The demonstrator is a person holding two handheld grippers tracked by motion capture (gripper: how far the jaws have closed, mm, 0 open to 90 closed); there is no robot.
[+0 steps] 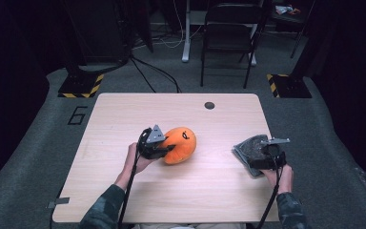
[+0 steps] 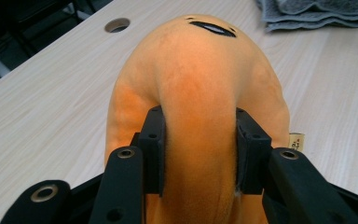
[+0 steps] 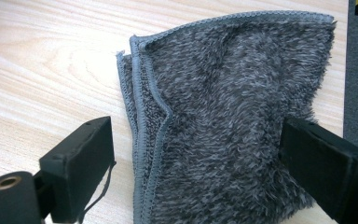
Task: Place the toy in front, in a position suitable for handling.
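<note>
- Orange plush toy (image 1: 180, 144) lies near the middle of the table (image 1: 124, 114), pinched by the left gripper (image 2: 199, 149), both pads pressing into its soft body.
- Bare wood lies open all around the toy.
- Right gripper (image 3: 193, 168) hovers with jaws wide apart over the folded grey towel (image 3: 223, 116) at the table's right edge.

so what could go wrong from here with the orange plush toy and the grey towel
1. The left gripper pinches only a narrow fold of the soft orange plush toy; the fabric could slip out if it is lifted or pulled.
2. The folded grey fluffy towel lies at the right edge of the light wooden table; a push from the open right gripper, whose jaws straddle it, could slide it off.
</note>
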